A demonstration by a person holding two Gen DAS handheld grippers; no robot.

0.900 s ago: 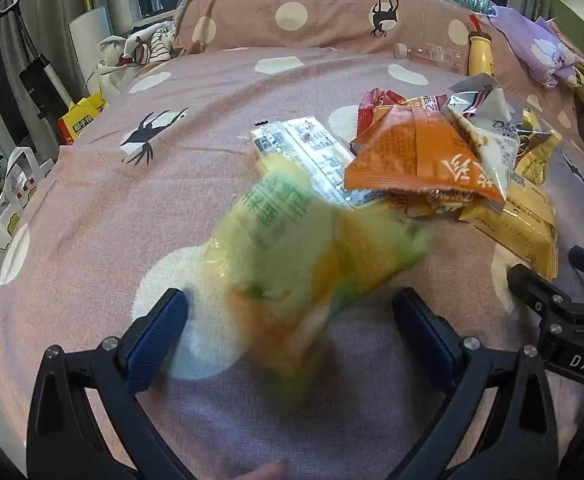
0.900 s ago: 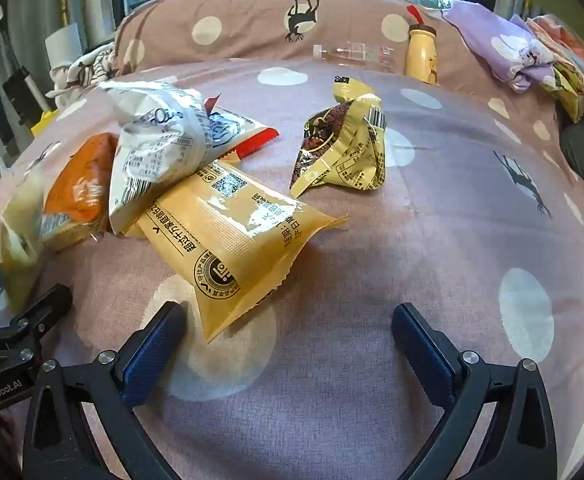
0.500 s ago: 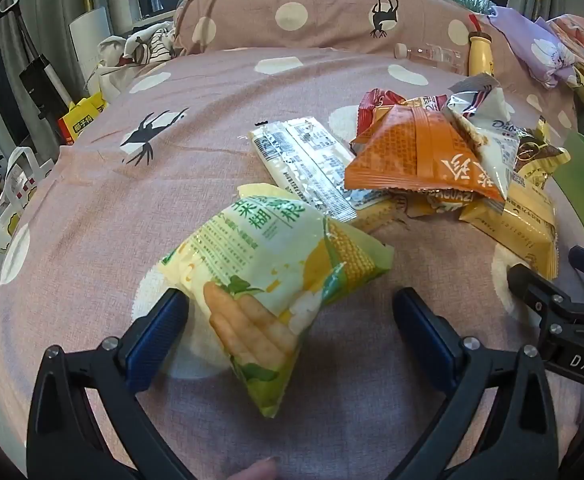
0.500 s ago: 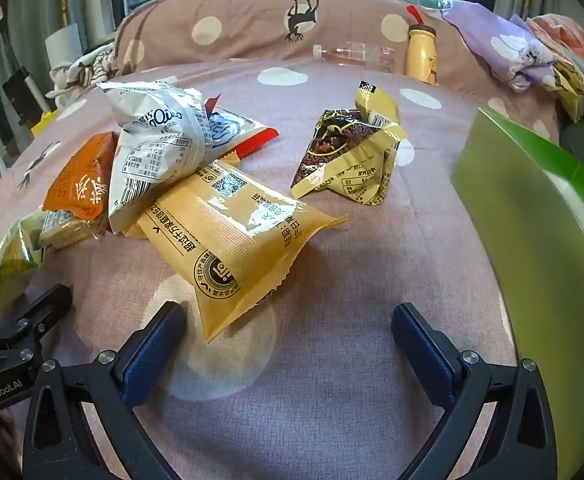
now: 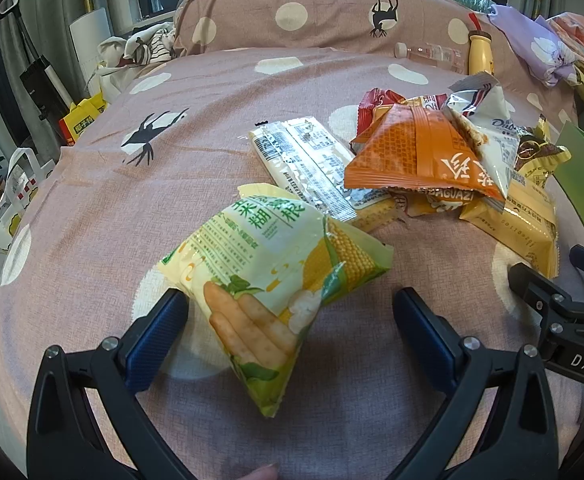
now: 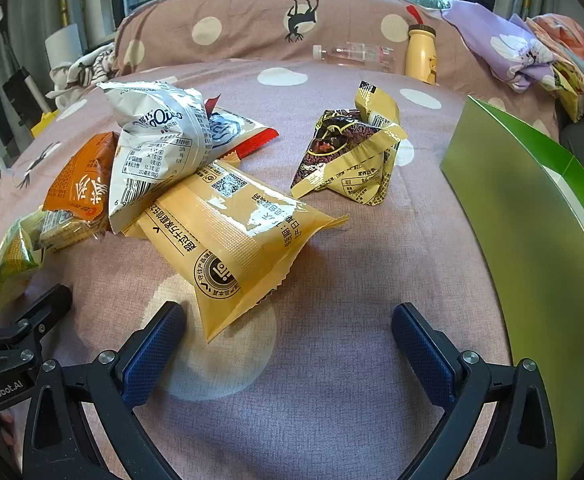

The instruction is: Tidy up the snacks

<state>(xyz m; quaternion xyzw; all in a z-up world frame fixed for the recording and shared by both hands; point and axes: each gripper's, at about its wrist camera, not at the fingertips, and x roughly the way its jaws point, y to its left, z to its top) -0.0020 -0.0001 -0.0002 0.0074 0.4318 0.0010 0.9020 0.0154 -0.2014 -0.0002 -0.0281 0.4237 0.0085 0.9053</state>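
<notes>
A light, crinkly, slippery corn snack bag lies between the wide-open, empty left gripper; its puffed middle is best pinched; the right gripper is likewise spread wide, nothing held

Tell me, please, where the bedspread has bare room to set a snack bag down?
Bare bedspread lies left of the green corn bag, and between the yellow bag and the green box. The pile around the orange bag is crowded.

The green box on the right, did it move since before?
Yes. The green box has slid in from the right edge, toward the brown-and-gold packet lying there.
</notes>
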